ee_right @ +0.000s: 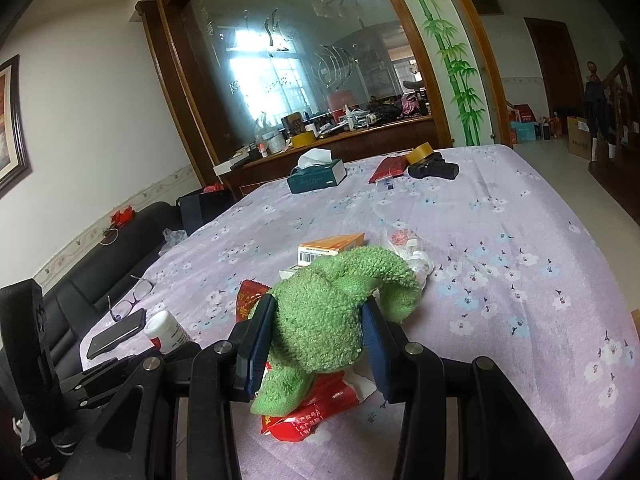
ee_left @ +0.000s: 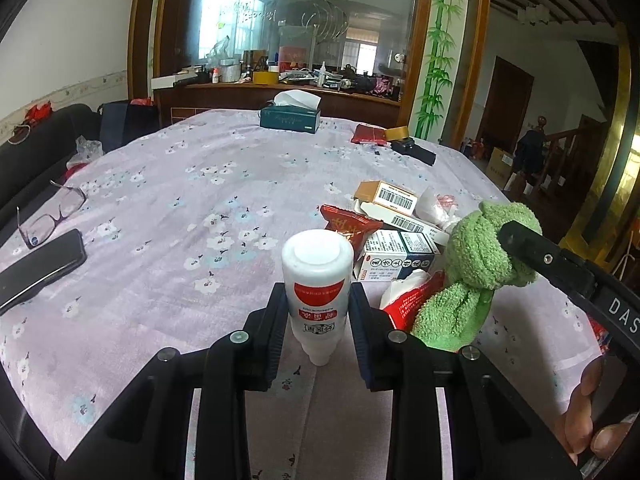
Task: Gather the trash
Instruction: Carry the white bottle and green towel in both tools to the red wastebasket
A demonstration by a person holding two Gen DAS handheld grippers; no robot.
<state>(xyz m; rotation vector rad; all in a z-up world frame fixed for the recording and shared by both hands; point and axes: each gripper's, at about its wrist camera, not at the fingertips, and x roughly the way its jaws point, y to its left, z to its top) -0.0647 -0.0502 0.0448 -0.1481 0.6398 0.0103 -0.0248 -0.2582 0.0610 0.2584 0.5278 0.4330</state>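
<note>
Trash [ee_left: 394, 236] lay heaped on the tablecloth [ee_left: 192, 184], just right of the bottle [ee_left: 317, 280] pinched by the left gripper [ee_left: 318, 316], while the right gripper [ee_right: 320, 336] clamped a green cloth [ee_right: 332, 316] over that heap.

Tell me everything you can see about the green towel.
The green towel is a fuzzy terry cloth, bright green, knotted into a lumpy bundle with one loose tail hanging down and another curling off to the side. The right tongs are shut on its knot, one pad on each side. Its lower tail drapes onto the red packet lying on the flowered tablecloth. In the left wrist view it hangs beside the white bottle.
</note>
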